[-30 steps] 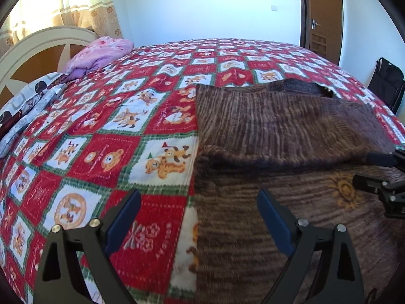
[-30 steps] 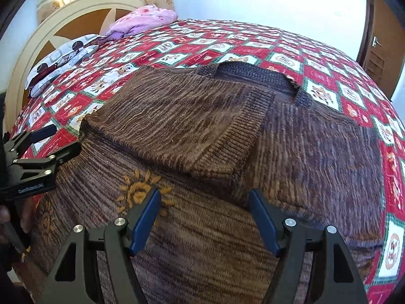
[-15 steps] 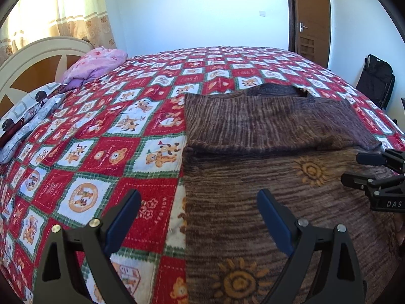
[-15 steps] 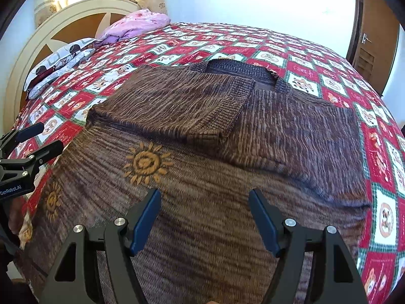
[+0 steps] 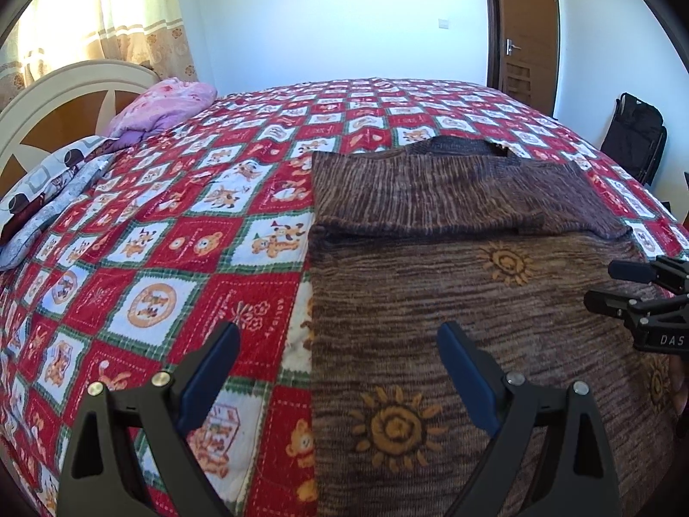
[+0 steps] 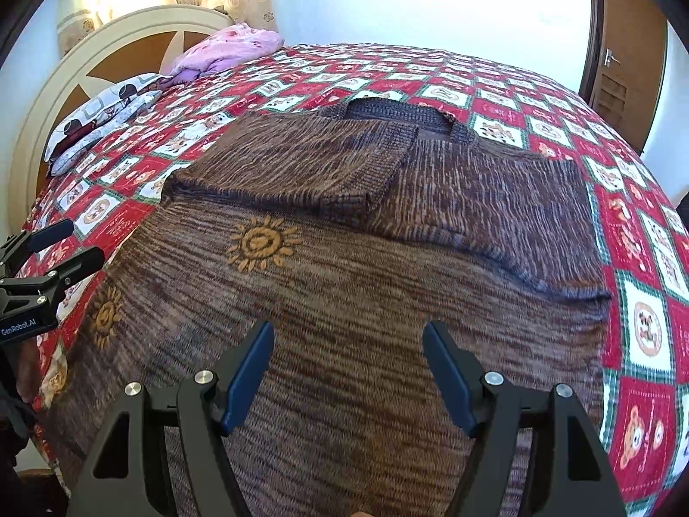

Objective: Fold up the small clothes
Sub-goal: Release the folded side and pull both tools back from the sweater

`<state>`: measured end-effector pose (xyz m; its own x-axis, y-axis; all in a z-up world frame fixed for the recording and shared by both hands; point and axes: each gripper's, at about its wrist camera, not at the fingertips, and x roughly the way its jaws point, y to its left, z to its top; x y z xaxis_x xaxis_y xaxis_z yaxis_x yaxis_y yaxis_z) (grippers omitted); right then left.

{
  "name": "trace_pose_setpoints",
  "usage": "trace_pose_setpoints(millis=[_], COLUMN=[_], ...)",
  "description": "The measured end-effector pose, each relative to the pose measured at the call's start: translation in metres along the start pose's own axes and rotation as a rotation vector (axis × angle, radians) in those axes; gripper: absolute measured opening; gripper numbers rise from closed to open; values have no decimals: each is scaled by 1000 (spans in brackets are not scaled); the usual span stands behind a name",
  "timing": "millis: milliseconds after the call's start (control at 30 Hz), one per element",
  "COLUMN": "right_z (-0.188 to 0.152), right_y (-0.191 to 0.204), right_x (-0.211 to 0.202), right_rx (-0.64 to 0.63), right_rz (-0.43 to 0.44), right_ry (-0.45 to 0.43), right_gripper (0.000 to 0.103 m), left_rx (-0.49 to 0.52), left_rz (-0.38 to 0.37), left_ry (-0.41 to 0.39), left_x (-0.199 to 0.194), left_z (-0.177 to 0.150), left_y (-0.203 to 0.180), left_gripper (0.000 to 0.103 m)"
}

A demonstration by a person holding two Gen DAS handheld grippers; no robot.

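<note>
A brown knit sweater (image 5: 452, 301) with orange sun motifs lies flat on the bed, both sleeves folded in across its upper part; it also shows in the right wrist view (image 6: 366, 284). My left gripper (image 5: 338, 370) is open and empty, held above the sweater's left edge near the hem. My right gripper (image 6: 346, 370) is open and empty above the lower middle of the sweater. Each gripper shows at the edge of the other's view, the right one (image 5: 637, 293) and the left one (image 6: 47, 254).
The bed has a red, white and green patchwork cover (image 5: 172, 258). A pink blanket (image 5: 168, 103) and pillows (image 5: 47, 189) lie by the cream headboard (image 6: 107, 56). A wooden door (image 5: 525, 30) and a black bag (image 5: 633, 133) stand beyond the bed's far right.
Both grippers have pulled back and up from the sweater, so more of its lower part and the sun motifs show. Both stay open and empty.
</note>
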<state>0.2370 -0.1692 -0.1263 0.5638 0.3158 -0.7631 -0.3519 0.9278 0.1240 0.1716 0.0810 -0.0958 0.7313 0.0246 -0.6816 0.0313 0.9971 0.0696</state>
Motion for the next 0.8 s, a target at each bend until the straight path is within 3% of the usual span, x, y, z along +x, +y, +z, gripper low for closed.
trace_pose_setpoints(millis=[800], right_z=[-45], right_y=[15], right_x=[-43], right_rx=[0], right_rz=[-7], right_ry=[-1], right_gripper=[73], left_rx=[64], left_rz=[-16], left_ry=[15], left_x=[-43], left_z=[-40], left_y=[1], left_gripper=[95])
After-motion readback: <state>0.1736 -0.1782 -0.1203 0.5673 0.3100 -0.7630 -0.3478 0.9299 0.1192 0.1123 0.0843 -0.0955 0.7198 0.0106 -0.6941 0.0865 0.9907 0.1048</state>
